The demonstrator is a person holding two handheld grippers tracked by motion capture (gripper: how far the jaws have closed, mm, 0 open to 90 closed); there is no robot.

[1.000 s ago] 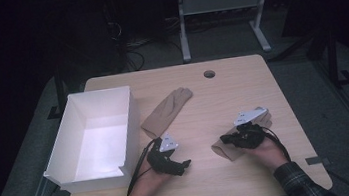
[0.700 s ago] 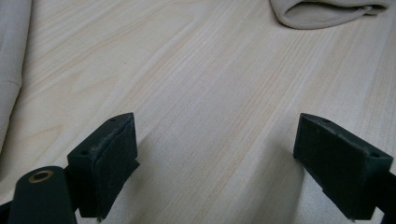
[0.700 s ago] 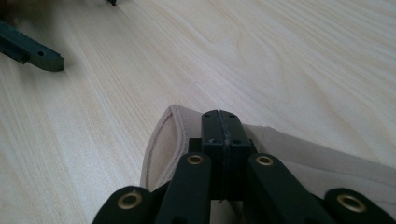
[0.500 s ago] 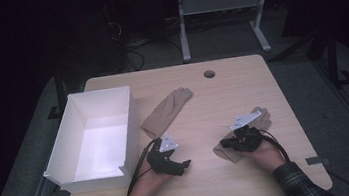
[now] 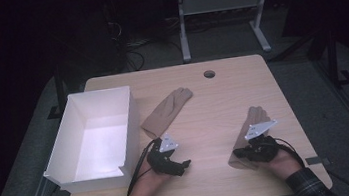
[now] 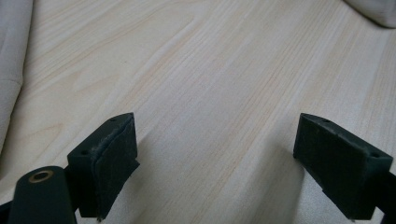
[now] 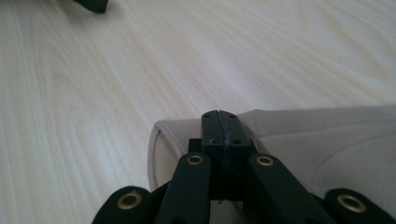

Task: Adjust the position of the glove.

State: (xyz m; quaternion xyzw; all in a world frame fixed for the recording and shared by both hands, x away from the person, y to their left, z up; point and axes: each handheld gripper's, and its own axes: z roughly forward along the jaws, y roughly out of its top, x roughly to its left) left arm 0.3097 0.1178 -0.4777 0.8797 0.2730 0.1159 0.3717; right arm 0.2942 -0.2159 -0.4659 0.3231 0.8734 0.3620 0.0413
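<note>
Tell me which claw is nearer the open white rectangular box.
Left. The left claw sits just beside the open white rectangular box; the right claw is farther across the table.

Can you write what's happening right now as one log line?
right gripper: shut on near glove | left gripper: open, over bare table | far glove: lying beside box

Pretty dim room overall. A light wooden table with rounded corners (image 5: 221,87) fills the middle of the frame, round cable hole (image 5: 209,74) near its far edge. Grey carpet floor (image 5: 303,57) around it, white metal-legged desk frame (image 5: 221,6) top centre, tangled black cables (image 5: 131,53) upper left.
</note>
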